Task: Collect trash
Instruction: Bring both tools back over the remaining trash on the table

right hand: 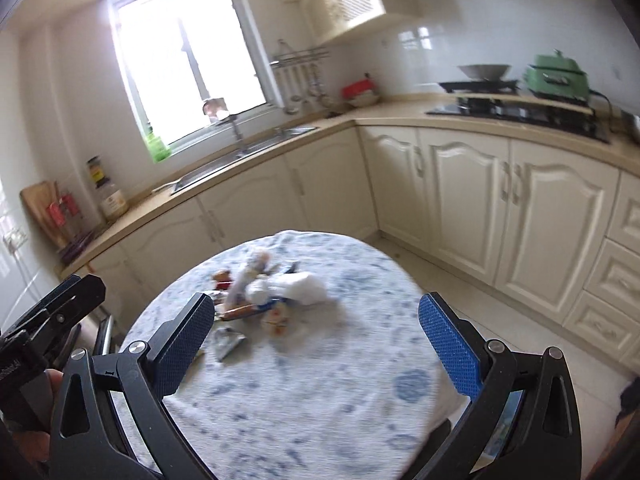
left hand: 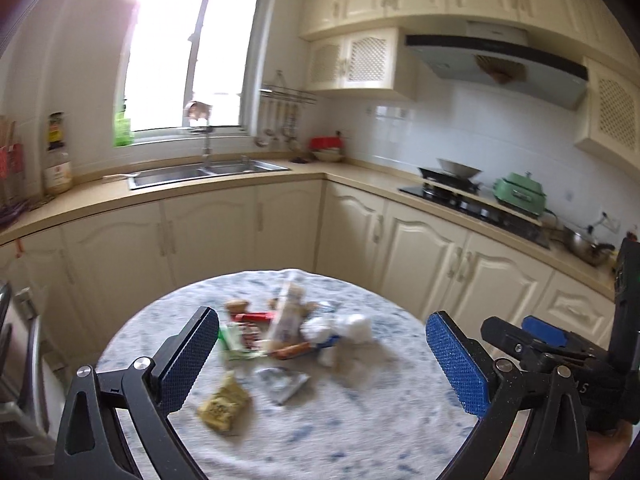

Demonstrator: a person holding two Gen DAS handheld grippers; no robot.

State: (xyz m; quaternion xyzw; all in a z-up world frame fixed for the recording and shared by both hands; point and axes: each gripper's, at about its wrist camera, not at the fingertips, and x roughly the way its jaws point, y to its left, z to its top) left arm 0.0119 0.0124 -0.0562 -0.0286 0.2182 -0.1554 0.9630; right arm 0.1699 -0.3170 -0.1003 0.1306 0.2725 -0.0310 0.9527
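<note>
Nothing looks collected yet. The trash lies loose in a cluster on the round desk (left hand: pixel 360 420), which wears a white cloth with blue flecks, and no bin or bag shows in either view, so where it should go cannot be told.

In the left wrist view the left tool (left hand: pixel 324 360) is spread wide and empty above the near half of the desk, with the pile between its fingers toward 12 o'clock. A yellow packet (left hand: pixel 223 402) lies nearest, at about 7 o'clock of the pile; a silver wrapper (left hand: pixel 282 382) sits just beside it at 3 o'clock. Farther off are crumpled white tissue (left hand: pixel 348 326), a red wrapper (left hand: pixel 252 317) and an upright clear bag (left hand: pixel 286 320), all blurred and touching or overlapping.

The right tool (right hand: pixel 316 340) is likewise released and holds nothing, with the same heap ahead at 11 o'clock.

As a judgement, the task is at its very start: every piece remains to be picked up.
</note>
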